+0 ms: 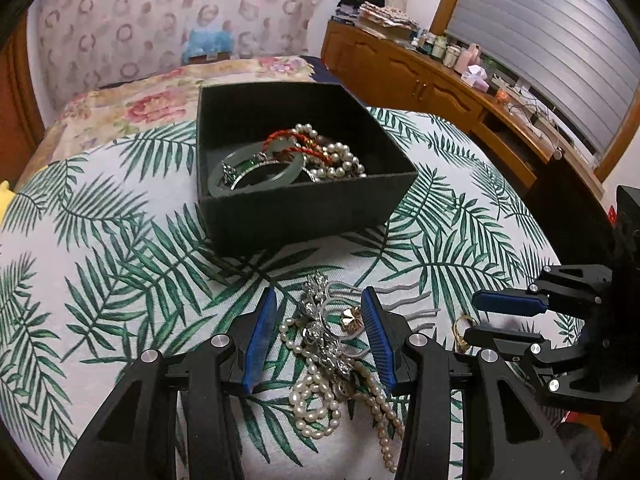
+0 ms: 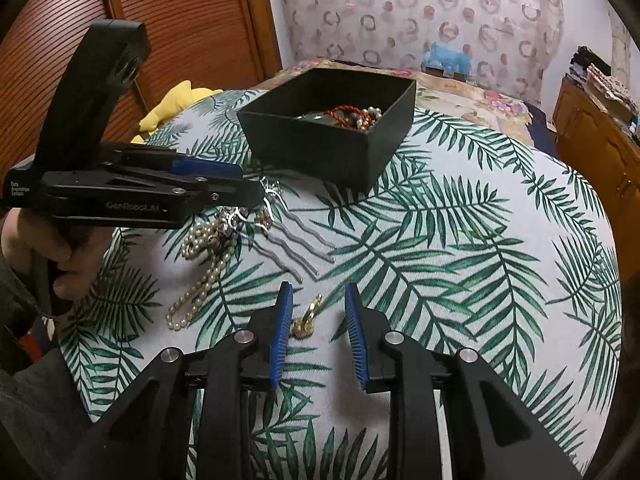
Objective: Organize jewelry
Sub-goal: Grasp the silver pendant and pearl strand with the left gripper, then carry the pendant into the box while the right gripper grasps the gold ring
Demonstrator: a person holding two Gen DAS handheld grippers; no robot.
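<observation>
A black open box (image 1: pixel 304 208) (image 2: pixel 320 148) on the leaf-print cloth holds a jade bangle (image 1: pixel 256 176), a red cord and pearls. My left gripper (image 1: pixel 320 300) is open, its jaws on either side of a silver hair comb (image 1: pixel 320 320) (image 2: pixel 296 240) tangled with a pearl strand (image 1: pixel 320 400) (image 2: pixel 204 264) on the cloth. My right gripper (image 2: pixel 316 296) is open, low over the cloth, its jaws on either side of a small gold ring (image 2: pixel 308 320) (image 1: pixel 462 332). The right gripper (image 1: pixel 480 320) also shows in the left wrist view.
The leaf-print cloth (image 2: pixel 460 260) covers a rounded surface. A floral bedspread (image 1: pixel 132 108) lies behind it. A wooden dresser (image 1: pixel 440 84) with bottles runs along the right. A yellow soft toy (image 2: pixel 172 108) lies at the far left edge.
</observation>
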